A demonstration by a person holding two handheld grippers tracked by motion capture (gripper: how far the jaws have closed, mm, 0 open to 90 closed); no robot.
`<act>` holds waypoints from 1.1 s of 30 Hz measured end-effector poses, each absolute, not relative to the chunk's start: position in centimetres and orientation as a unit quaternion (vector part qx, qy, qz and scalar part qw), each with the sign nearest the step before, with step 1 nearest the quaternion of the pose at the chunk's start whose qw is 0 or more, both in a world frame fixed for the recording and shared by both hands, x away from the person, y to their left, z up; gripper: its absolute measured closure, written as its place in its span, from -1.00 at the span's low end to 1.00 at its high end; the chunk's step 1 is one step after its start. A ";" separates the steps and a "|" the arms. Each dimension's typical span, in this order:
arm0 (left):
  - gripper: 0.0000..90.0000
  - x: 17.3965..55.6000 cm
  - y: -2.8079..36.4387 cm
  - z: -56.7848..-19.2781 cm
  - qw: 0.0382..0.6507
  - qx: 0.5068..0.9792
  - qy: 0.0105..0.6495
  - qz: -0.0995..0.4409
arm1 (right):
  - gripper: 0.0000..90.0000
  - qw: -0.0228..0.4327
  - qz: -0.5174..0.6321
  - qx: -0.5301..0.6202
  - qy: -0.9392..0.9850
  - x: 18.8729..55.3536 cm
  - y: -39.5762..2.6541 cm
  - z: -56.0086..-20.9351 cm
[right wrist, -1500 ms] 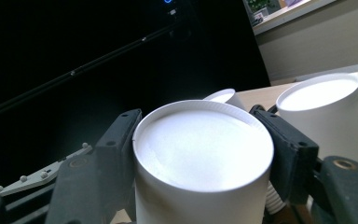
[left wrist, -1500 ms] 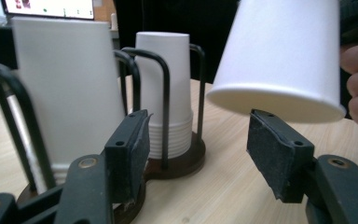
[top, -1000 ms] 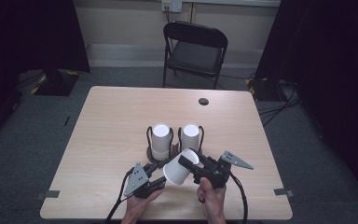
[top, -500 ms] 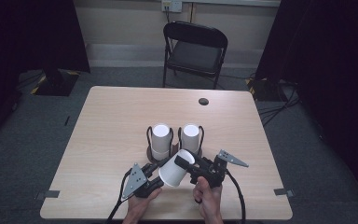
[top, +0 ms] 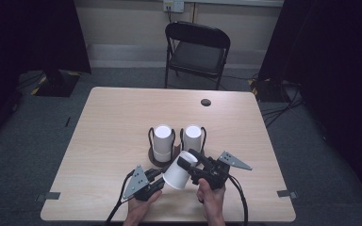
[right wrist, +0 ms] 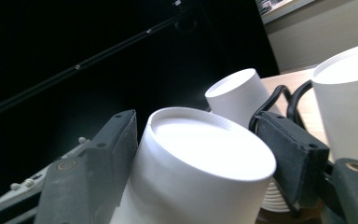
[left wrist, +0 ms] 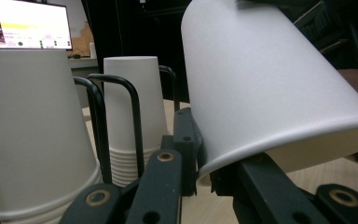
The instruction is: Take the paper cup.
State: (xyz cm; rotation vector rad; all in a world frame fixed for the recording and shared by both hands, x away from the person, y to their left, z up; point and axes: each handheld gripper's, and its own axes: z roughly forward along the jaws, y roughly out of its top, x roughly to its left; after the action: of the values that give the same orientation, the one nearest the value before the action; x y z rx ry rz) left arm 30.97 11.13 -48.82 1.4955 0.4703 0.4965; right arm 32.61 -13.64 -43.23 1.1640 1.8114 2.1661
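White paper cup (top: 178, 170) tilted above desk (top: 108, 141), near front edge. Left gripper (top: 156, 180) fingers have just closed, clamped on cup rim. Right gripper (top: 188, 165) fingers just opening, apart beside cup base. Handover to left looks near complete.

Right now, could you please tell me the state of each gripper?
Left gripper: just closing, fingers pinching the rim of the tilted white paper cup.
Right gripper: just opening, fingers either side of the cup's base.
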 end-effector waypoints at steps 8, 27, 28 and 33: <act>0.86 30.9 11.3 -48.8 0.659 0.691 0.212 0.208 | -0.38 0.078 0.706 0.366 0.601 32.4 -13.6 -43.0; 0.86 31.3 12.9 -48.0 0.600 0.745 0.223 0.188 | -0.48 0.144 0.678 0.353 0.628 31.6 -14.8 -43.4; 0.86 31.3 13.0 -48.0 0.596 0.748 0.224 0.190 | -0.48 0.144 0.677 0.354 0.629 31.5 -14.9 -43.5; 0.85 31.5 13.4 -47.6 0.579 0.756 0.229 0.201 | -0.52 0.155 0.662 0.346 0.646 31.3 -15.1 -43.8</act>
State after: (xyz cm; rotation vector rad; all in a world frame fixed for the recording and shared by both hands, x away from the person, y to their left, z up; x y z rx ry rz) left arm 31.49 13.35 -47.59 1.7680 0.5350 0.4692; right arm 31.30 -15.09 -43.76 0.9901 1.8525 1.8982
